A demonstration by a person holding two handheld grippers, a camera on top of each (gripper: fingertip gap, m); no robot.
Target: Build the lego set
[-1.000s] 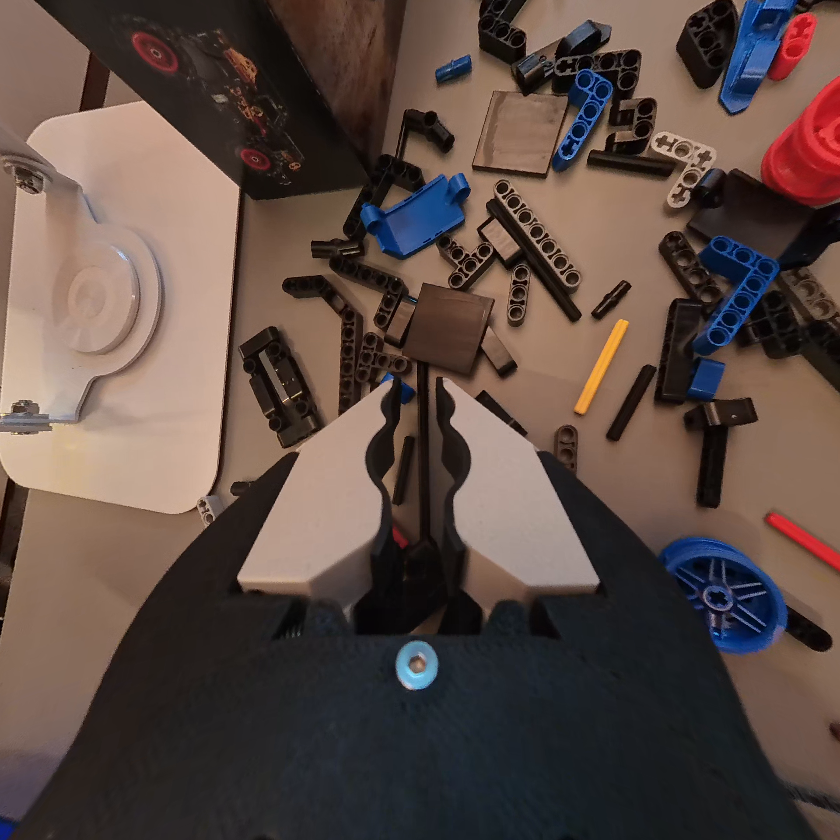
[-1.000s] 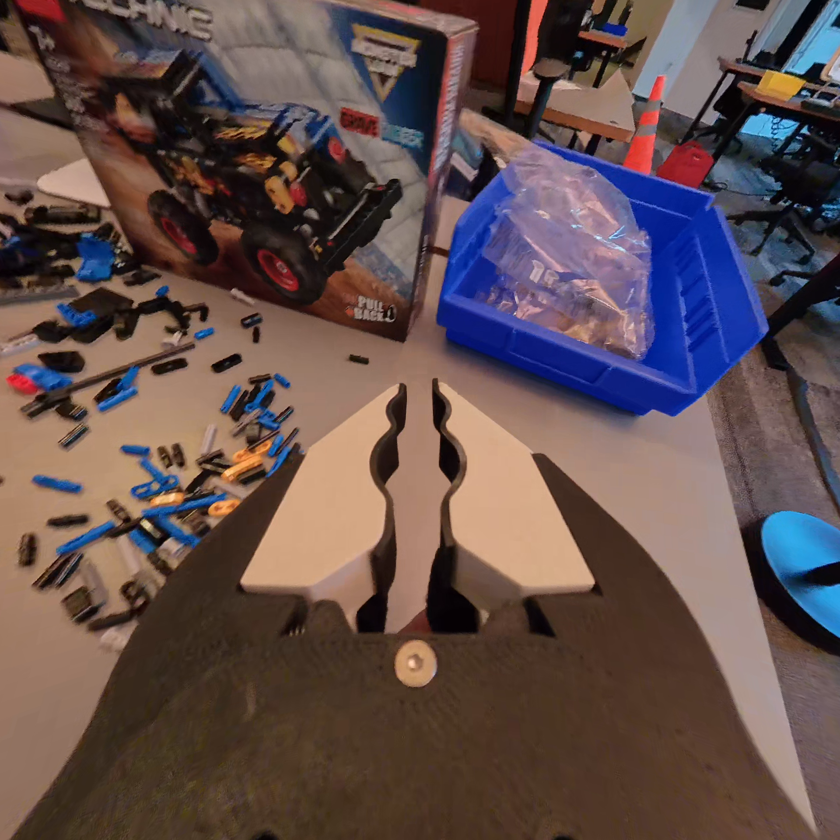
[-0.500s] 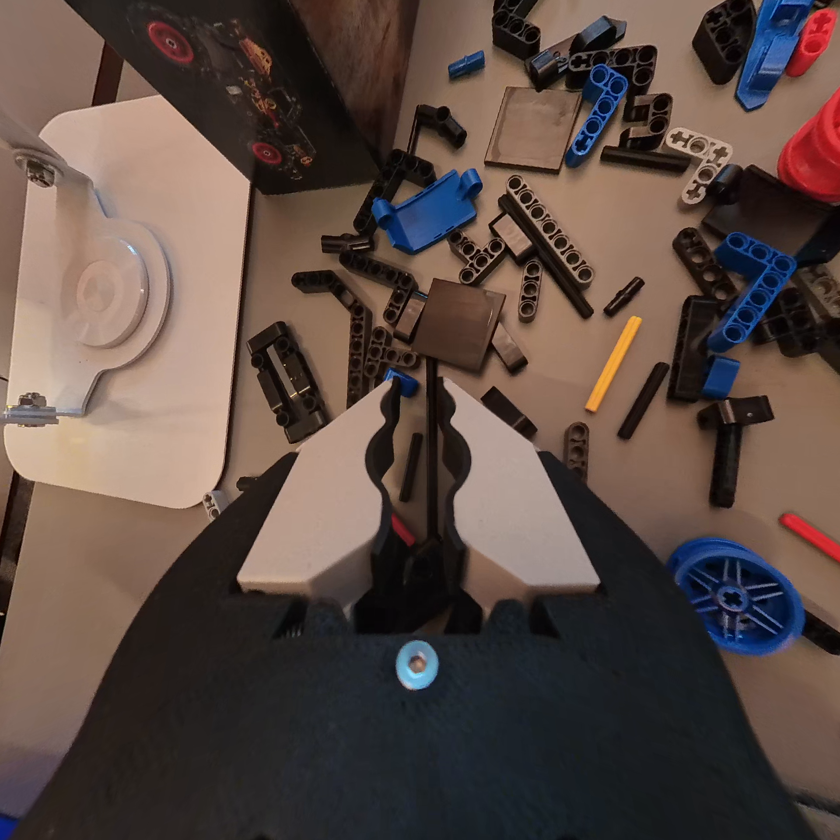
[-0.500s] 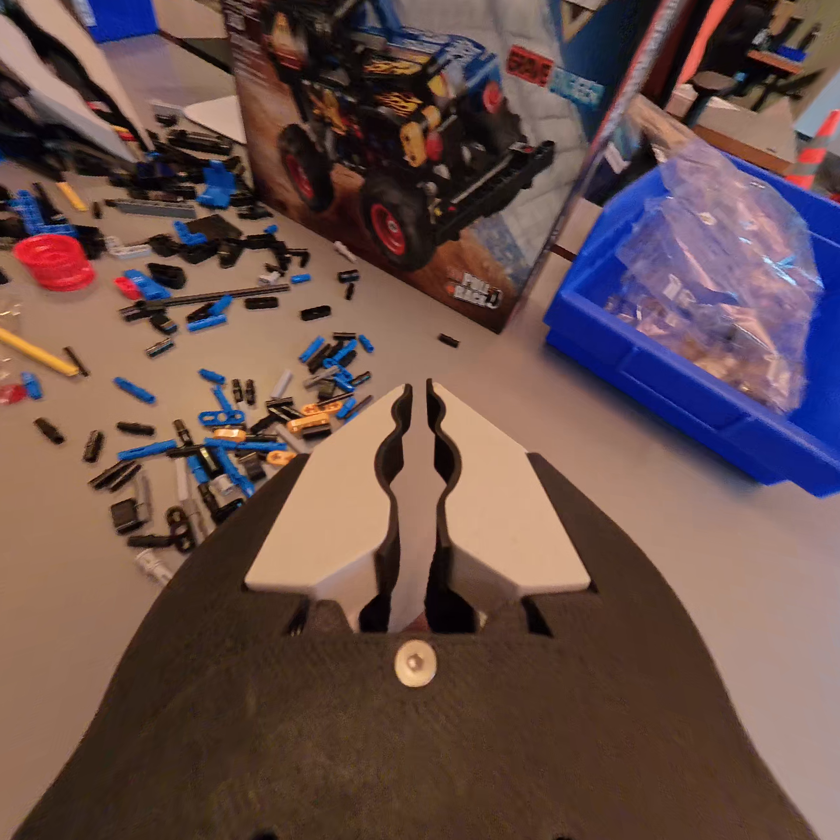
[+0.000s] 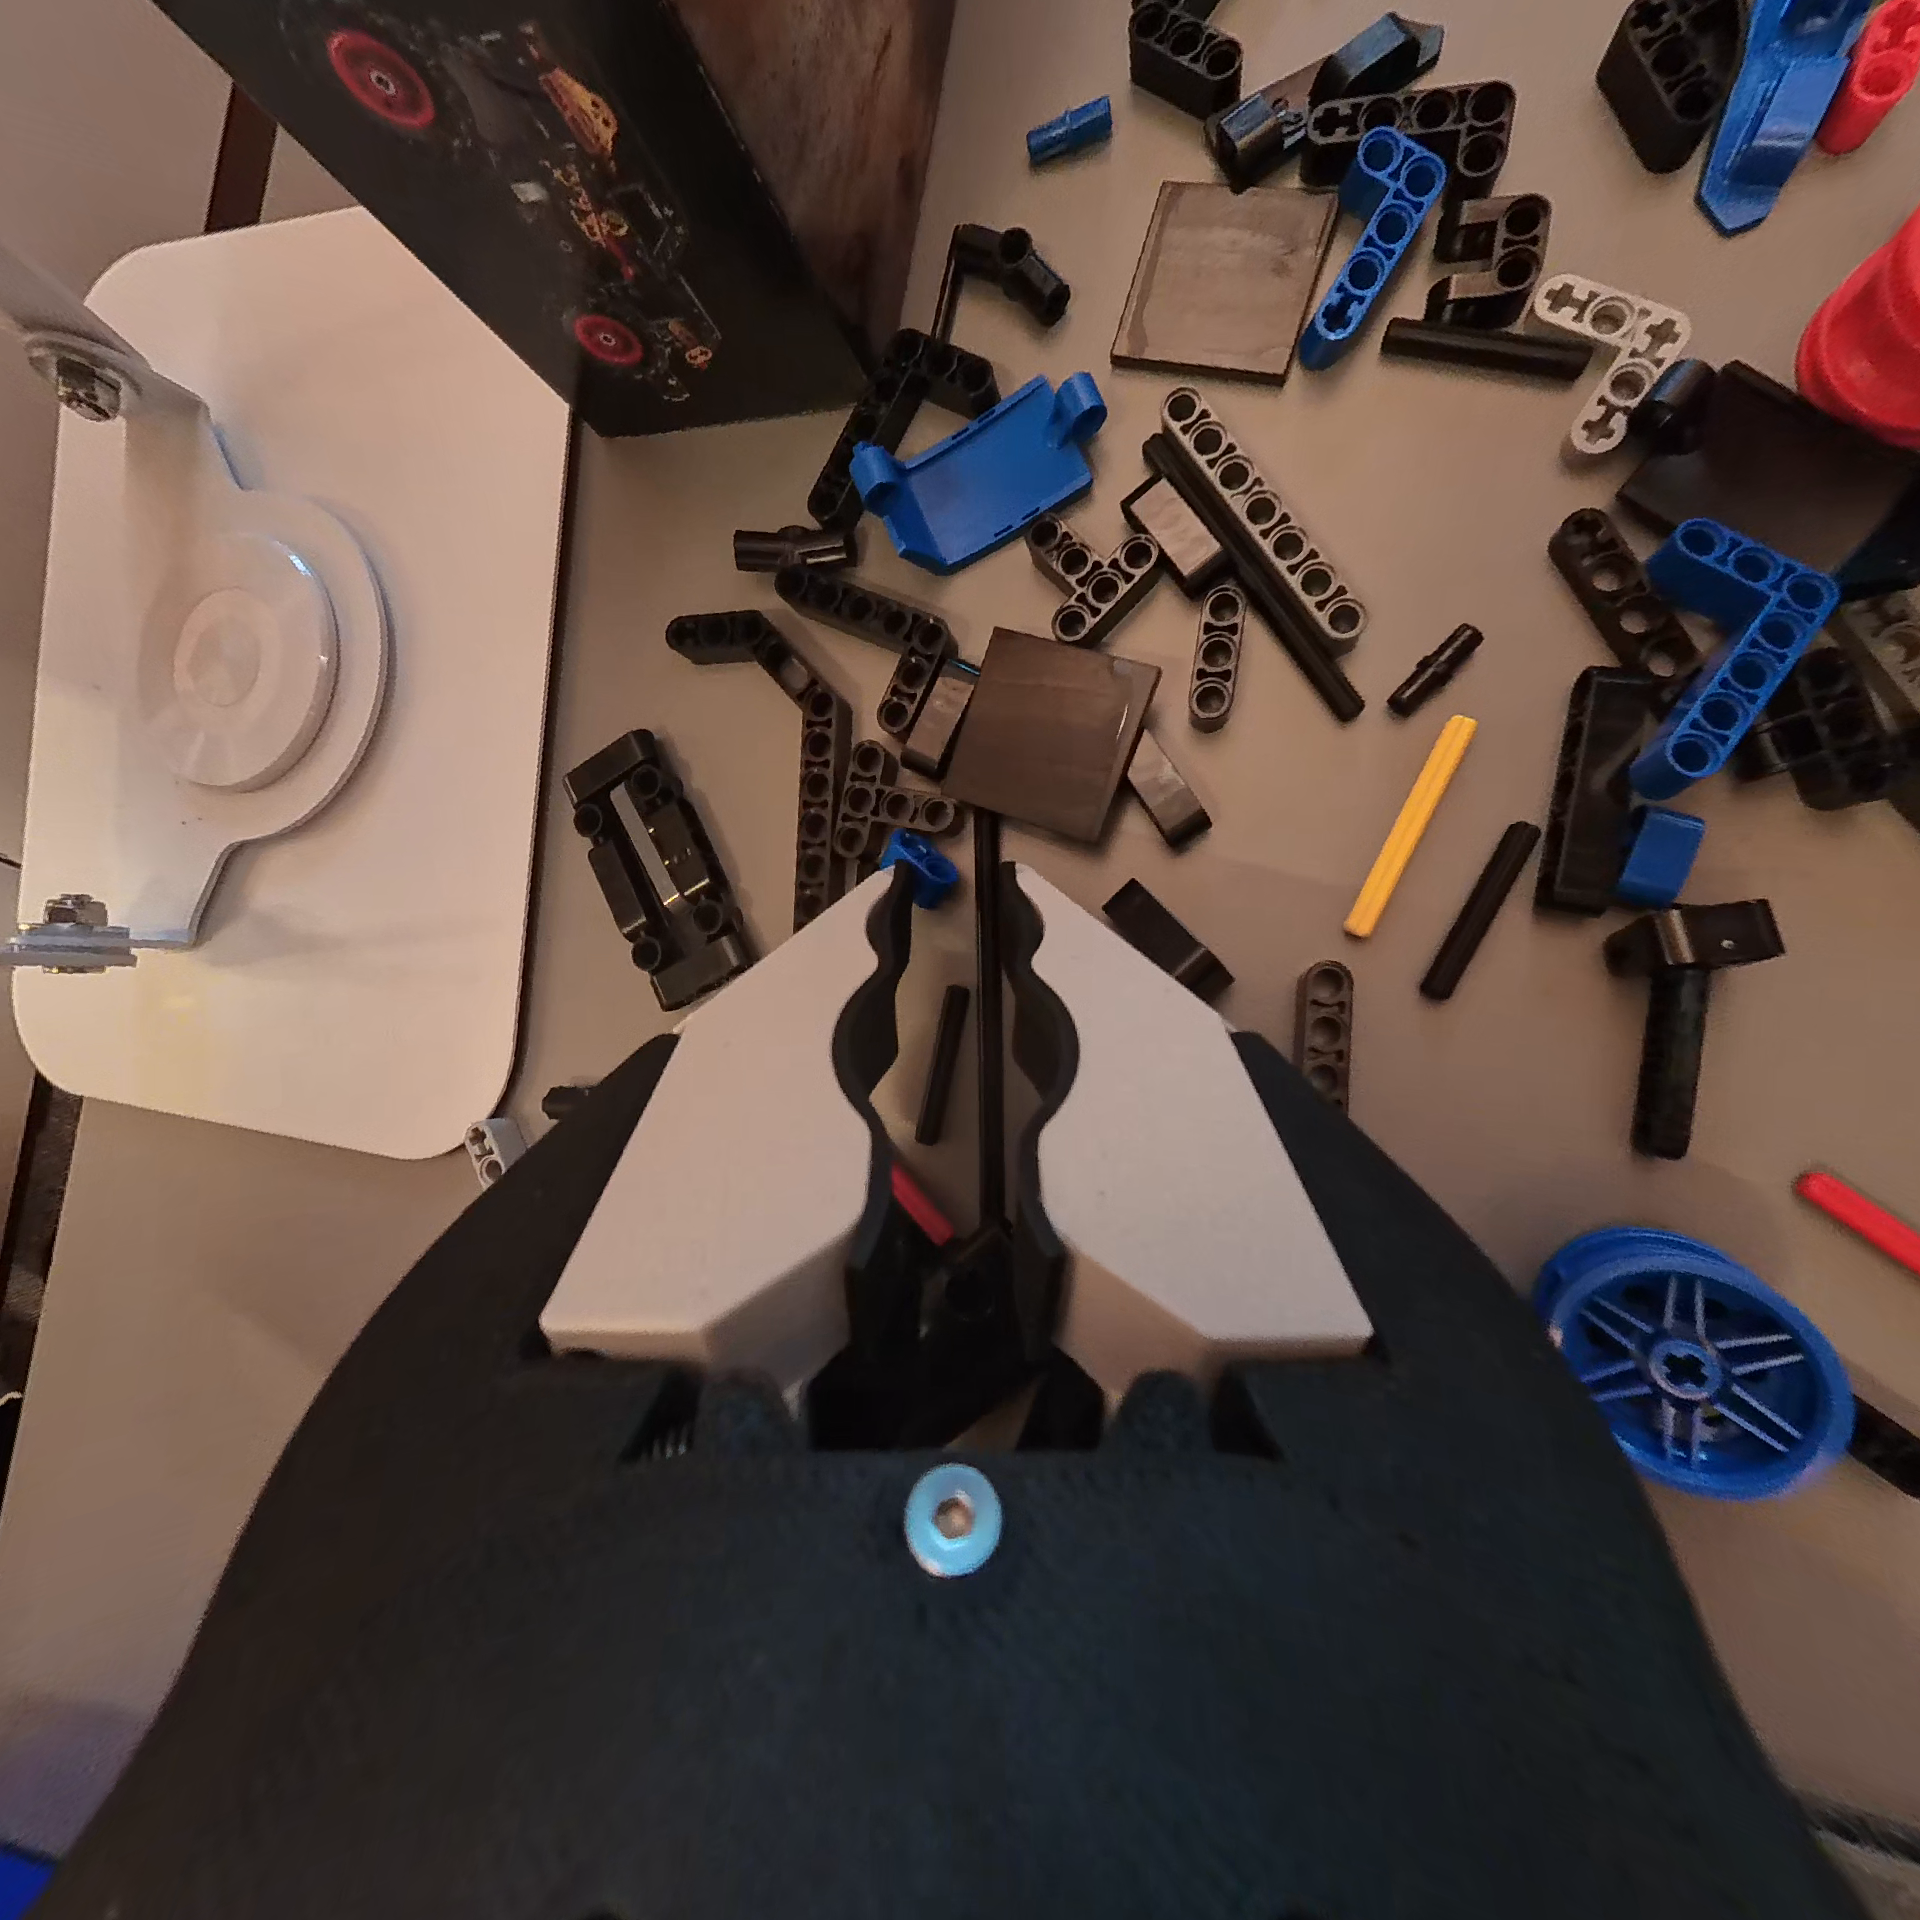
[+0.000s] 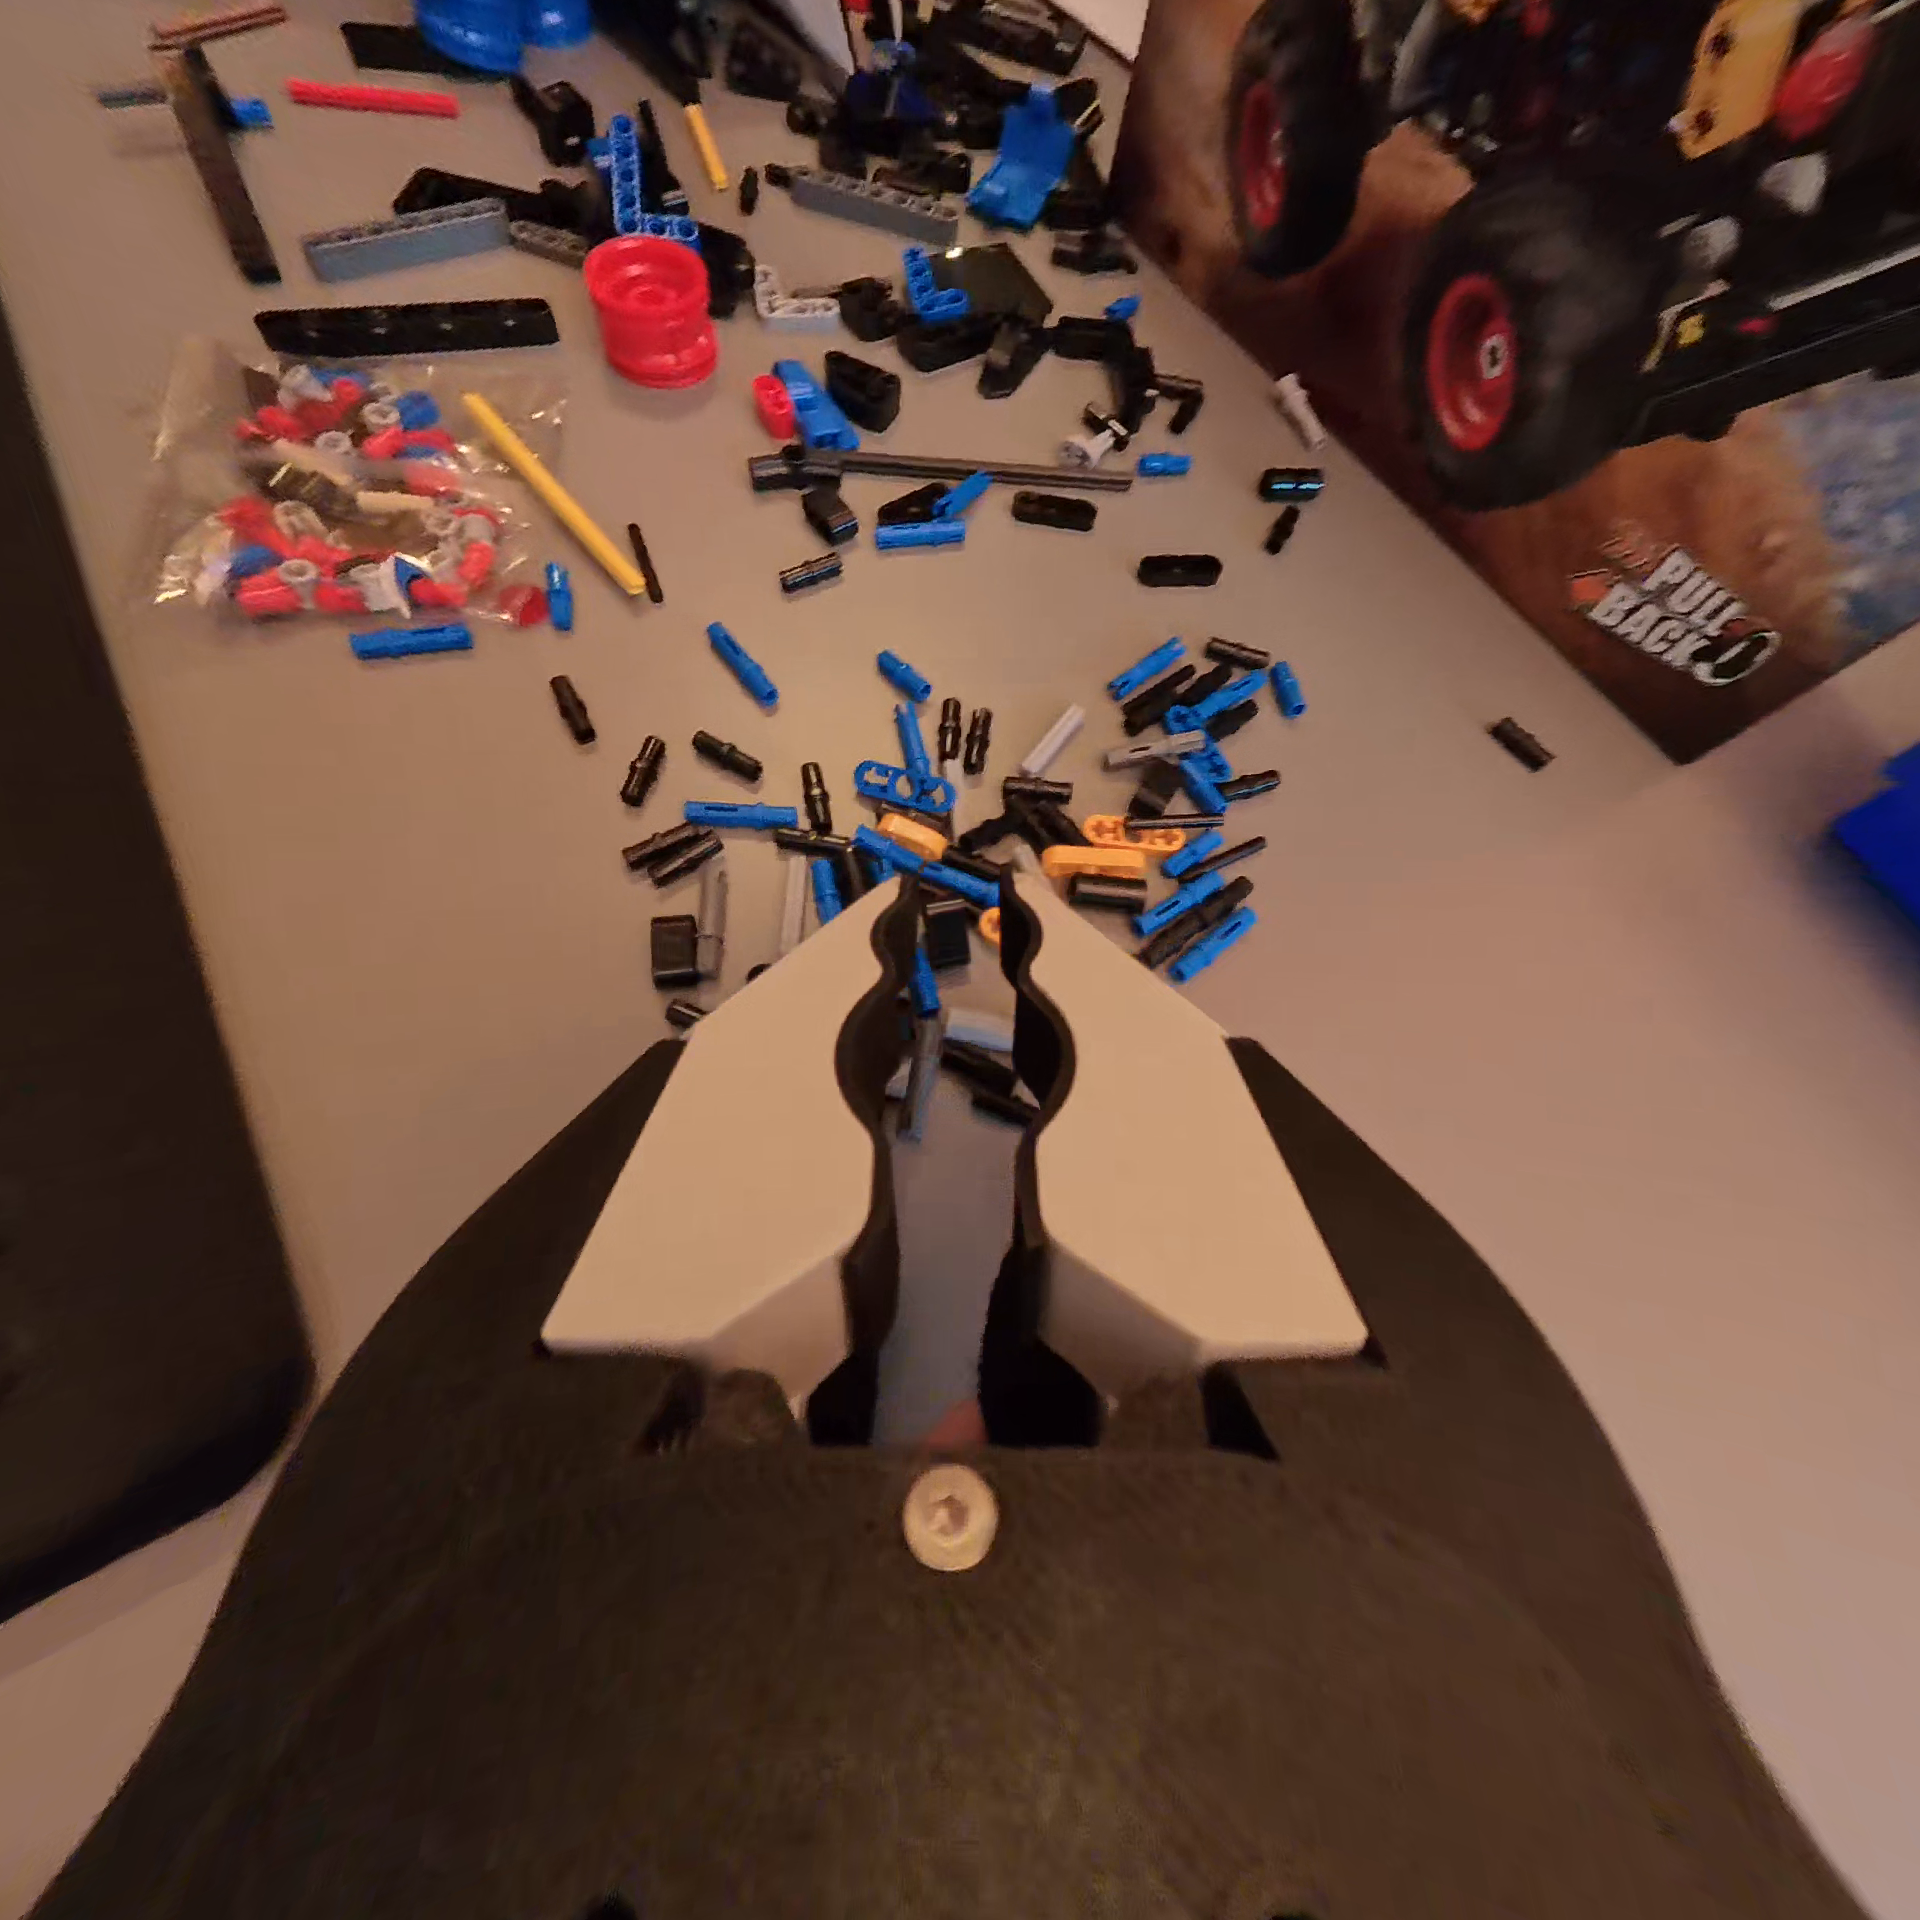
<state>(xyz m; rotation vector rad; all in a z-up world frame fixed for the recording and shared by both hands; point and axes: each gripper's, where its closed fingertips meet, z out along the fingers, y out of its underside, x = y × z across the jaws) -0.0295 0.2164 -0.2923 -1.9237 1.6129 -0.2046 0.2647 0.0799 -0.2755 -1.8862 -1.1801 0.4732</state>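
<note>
Two grippers on your inventory. Left gripper [image 5: 954, 883]: fingers narrowed on a long black axle [image 5: 989, 997] with a black connector seated deep in the jaws; the axle's long axis runs straight forward, its tip reaching the black panel [image 5: 1049, 732] on the tabletop [image 5: 1195, 1091]. Right gripper [image 6: 956, 894]: fingers slightly parted, holding nothing, above the scatter of blue and black pins [image 6: 1195, 904], which lies directly ahead and beneath. You would likely pick a pin with the right, the nearer one.
</note>
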